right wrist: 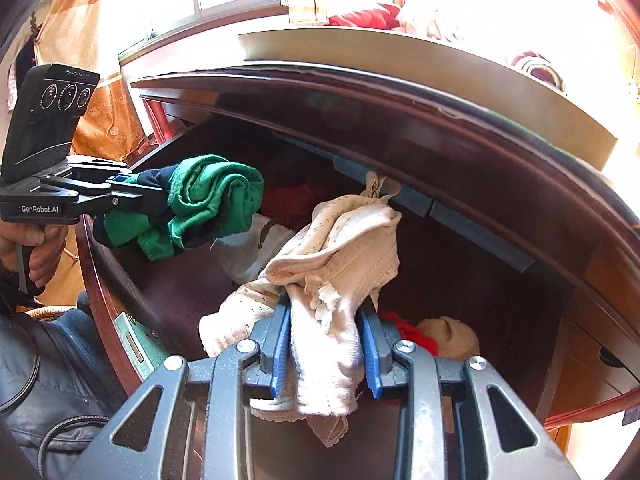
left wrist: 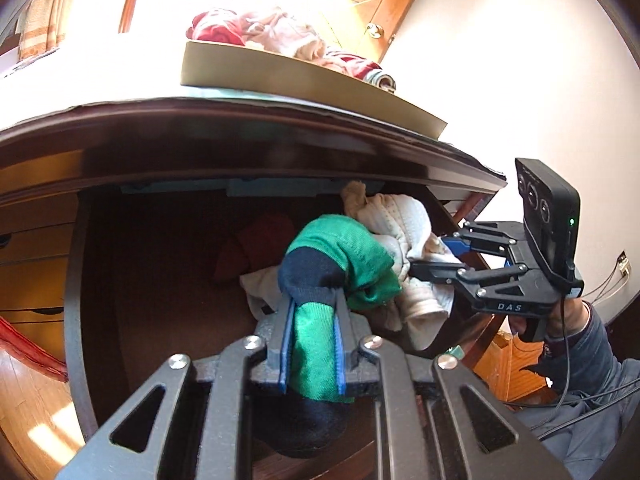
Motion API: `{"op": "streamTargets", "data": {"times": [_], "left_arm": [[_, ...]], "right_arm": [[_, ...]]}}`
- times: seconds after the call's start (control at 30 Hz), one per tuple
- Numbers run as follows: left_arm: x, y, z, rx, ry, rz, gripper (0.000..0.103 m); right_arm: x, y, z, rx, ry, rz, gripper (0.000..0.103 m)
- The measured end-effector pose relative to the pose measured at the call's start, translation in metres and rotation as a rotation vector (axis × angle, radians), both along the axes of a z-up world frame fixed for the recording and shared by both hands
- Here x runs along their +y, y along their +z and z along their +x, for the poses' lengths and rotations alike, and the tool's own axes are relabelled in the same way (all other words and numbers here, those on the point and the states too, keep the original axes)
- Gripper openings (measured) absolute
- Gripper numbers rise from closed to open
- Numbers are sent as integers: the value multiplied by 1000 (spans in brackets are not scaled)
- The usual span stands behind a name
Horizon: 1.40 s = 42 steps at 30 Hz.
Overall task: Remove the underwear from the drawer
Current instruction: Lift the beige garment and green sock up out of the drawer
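Observation:
My left gripper is shut on a green and navy underwear, bunched above the open dark wood drawer. My right gripper is shut on a cream dotted underwear, also held up over the drawer. Each view shows the other gripper: the right gripper with the cream piece, and the left gripper with the green piece. In the drawer lie a white garment, a red one and a tan one.
The dresser top edge overhangs the drawer. On it stands a shallow beige box with red and pale clothes. A person's hand and blue sleeve hold the right gripper. Wood floor lies to the left.

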State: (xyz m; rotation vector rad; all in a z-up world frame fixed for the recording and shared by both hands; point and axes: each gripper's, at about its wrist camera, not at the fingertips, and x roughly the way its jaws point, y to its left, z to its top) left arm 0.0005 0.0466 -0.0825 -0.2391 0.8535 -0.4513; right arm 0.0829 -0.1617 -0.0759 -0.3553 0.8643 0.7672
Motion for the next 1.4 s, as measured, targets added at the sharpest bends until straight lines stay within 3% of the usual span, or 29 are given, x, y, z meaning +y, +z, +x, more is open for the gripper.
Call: {"op": "streamTargets", "data": {"times": [0.8,1.4], "left_arm": [[3,15,-16,-173,112,34,14],[6,35,-23,-271,205,132,14]], "right_arm": [[-26,23,-39,-204,23,99,33],[-36,36,-50,-322,2,203,33]]}}
